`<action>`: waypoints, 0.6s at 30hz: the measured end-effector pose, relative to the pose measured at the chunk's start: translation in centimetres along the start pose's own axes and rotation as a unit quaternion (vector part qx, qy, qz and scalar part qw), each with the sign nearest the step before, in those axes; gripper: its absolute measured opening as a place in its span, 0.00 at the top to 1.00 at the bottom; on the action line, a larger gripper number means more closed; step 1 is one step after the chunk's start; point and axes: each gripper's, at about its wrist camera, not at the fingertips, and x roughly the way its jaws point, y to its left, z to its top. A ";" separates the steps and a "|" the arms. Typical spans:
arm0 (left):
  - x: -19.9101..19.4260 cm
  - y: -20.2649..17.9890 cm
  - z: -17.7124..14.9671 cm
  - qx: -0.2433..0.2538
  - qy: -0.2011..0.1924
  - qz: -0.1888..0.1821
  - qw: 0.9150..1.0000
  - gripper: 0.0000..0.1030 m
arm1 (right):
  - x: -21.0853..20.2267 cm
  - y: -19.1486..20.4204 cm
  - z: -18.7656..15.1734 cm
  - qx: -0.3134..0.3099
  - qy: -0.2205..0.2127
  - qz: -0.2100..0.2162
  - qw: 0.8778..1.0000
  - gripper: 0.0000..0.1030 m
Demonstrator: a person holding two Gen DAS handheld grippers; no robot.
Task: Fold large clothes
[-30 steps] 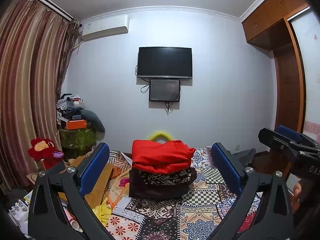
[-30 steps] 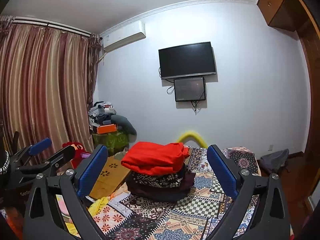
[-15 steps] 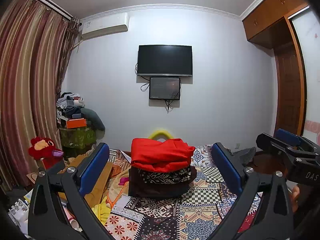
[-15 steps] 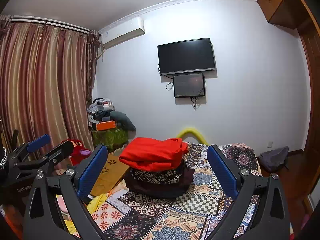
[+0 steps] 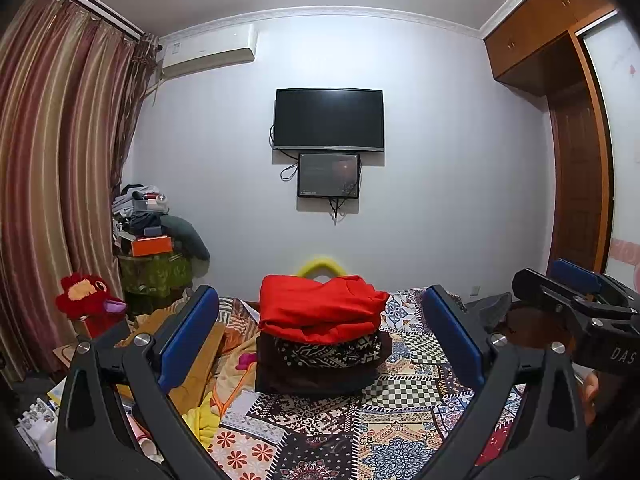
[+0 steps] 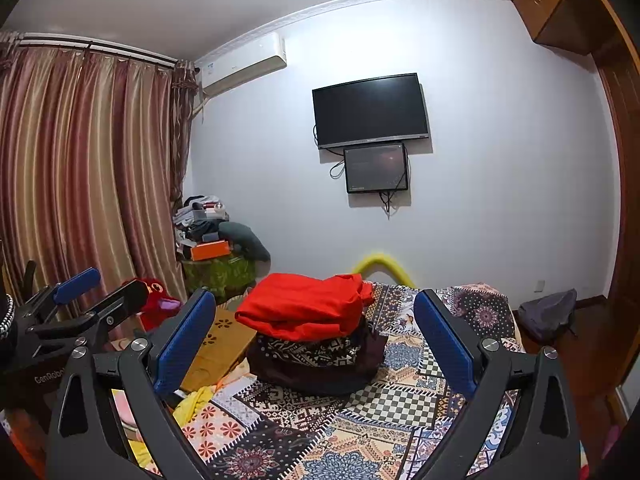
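Observation:
A folded red garment [image 5: 320, 312] lies on top of a stack of folded clothes, over a black-and-white patterned piece [image 5: 328, 350] and a dark brown one [image 5: 320, 378], on the patterned bedspread [image 5: 400, 404]. The stack also shows in the right wrist view [image 6: 308, 308]. My left gripper [image 5: 320, 344] is open and empty, held up in front of the stack. My right gripper [image 6: 316, 344] is open and empty, also short of the stack. Each gripper shows at the edge of the other's view: the right gripper in the left wrist view [image 5: 576, 300] and the left gripper in the right wrist view [image 6: 88, 300].
A wooden lap table [image 6: 216, 344], yellow cloth [image 6: 192, 400] and other loose items lie left of the stack. A red plush toy [image 5: 86, 300] and a cluttered green stand [image 5: 154, 268] are by the curtains [image 5: 52, 200]. A TV [image 5: 328, 118] hangs on the wall. A grey bag [image 6: 548, 312] is on the floor right.
Both views have shifted slightly, as both grippers rose and drew back a little from the stack. Both stay open. The clothes have not moved.

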 end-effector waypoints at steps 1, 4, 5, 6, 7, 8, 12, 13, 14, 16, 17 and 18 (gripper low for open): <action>0.0 0.1 0.0 0.000 0.000 0.000 1.000 0.00 | 0.0 0.0 0.0 0.000 0.000 0.000 1.000 0.04; 0.1 0.2 -0.1 -0.001 0.001 -0.002 1.000 0.00 | 0.0 0.0 0.0 -0.001 0.000 -0.001 1.000 0.04; 0.1 0.2 -0.2 -0.001 0.002 -0.003 1.000 0.00 | 0.0 0.0 0.0 0.000 0.000 -0.001 1.000 0.04; 0.1 0.2 -0.2 -0.002 0.003 -0.004 1.000 0.00 | 0.0 0.0 0.0 0.000 0.000 -0.001 1.000 0.04; 0.2 0.3 -0.2 -0.002 0.004 -0.004 1.000 0.00 | 0.0 0.0 0.0 0.000 0.001 -0.001 1.000 0.04; 0.4 0.2 -0.2 -0.002 0.004 -0.004 1.000 0.00 | 0.0 0.0 0.0 0.000 0.001 -0.002 1.000 0.04; 0.4 0.2 -0.2 0.000 0.005 -0.007 1.000 0.00 | 0.0 0.0 0.0 0.000 0.001 -0.003 1.000 0.04; 0.4 0.2 -0.2 0.000 0.005 -0.008 1.000 0.00 | 0.0 0.0 0.0 0.000 0.002 -0.003 1.000 0.04; 0.4 0.3 -0.2 0.001 0.005 -0.008 1.000 0.00 | 0.0 0.0 0.0 0.001 0.003 -0.004 1.000 0.04; 0.5 0.2 -0.2 0.003 0.006 -0.011 1.000 0.00 | 0.0 0.0 0.0 0.001 0.004 -0.005 1.000 0.04; 0.5 0.2 -0.3 0.003 0.007 -0.011 1.000 0.00 | 0.0 0.0 0.0 0.001 0.004 -0.005 1.000 0.04; 0.6 0.3 -0.2 0.002 0.008 -0.012 1.000 0.00 | 0.1 0.0 0.0 0.002 0.005 -0.006 1.000 0.04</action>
